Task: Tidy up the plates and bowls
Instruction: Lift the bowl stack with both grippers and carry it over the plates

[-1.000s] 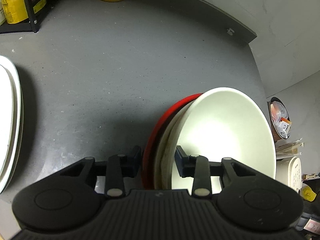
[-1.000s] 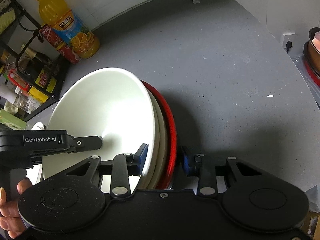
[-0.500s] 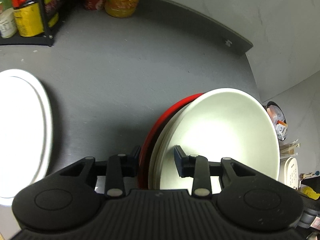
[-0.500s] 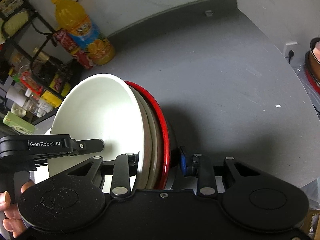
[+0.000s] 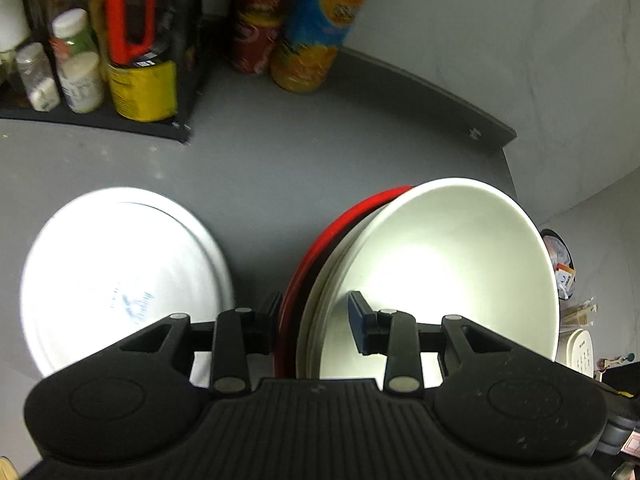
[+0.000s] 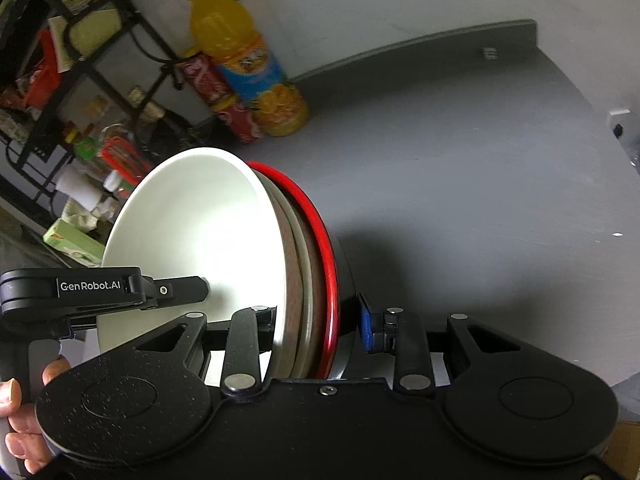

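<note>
- Nested bowls (image 5: 452,264), smooth and glossy: white on the inside, cream rims next, a red rim (image 6: 320,240) outermost; held on edge above the grey counter (image 5: 280,168).
- Left gripper (image 5: 314,322) clamped across one side of the bowls, blue pad inside the white bowl, other finger behind the red rim.
- Right gripper (image 6: 318,322) clamped across the opposite side, same way; left gripper's finger seen reaching into the bowl there, a hand (image 6: 20,420) on its handle.
- Flat white plate (image 5: 120,276), round, with a faint blue mark, lying on the matte, speckled counter just left of the bowls.
- Black wire rack (image 6: 80,92) crowded with jars and packets along the wall.
- Orange juice bottle (image 6: 248,64) and red can (image 6: 220,96) standing side by side at the back edge.
- "GenRobot.AI" readable on the left gripper's arm; bottle label blurred.
</note>
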A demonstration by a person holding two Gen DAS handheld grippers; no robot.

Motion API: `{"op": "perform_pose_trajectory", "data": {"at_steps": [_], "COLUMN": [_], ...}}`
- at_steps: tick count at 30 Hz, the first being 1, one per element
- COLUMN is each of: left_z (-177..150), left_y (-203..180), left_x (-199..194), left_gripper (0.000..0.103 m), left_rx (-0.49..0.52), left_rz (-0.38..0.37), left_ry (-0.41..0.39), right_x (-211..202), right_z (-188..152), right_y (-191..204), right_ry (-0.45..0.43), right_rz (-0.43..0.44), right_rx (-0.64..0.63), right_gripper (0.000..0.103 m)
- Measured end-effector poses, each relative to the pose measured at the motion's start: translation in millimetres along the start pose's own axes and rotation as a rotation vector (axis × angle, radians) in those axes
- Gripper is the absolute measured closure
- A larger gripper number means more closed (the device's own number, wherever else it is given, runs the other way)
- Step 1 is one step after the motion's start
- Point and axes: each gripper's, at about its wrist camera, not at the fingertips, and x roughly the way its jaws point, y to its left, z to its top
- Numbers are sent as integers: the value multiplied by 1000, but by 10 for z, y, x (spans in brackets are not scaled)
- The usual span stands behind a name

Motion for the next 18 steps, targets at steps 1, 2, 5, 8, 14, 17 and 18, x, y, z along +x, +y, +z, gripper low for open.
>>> {"op": "perform_pose_trajectory", "data": {"at_steps": [1,2,5,8,14,17,18], "left_z": [25,42,68,109,168,172,182], "left_y": [46,103,254,425,734,911,965], "left_x": [-33,-73,-167,-238,-360,-395,-399], "left_gripper": [69,69,69,69,69,69,69], "left_rx": [-2,-6,-11,-25,-29,-38,-40], "left_rz": [2,4,11,12,19,22,24], "left_ry": [-4,-9,-15,-16,-25,-22,-20], "right_x": [7,21,49,85,202,295,323], "right_z": [3,9,12,7,-8,-24,-33], "right_y": [56,120,277,446,741,873,918], "right_ry": [0,1,2,0,4,11,11], "right_rz": [3,8,18,23,34,37,37], "right_rx": [-4,-8,-14,-17,-28,-25,-23], "right_gripper": [73,73,73,73,73,73,73]}}
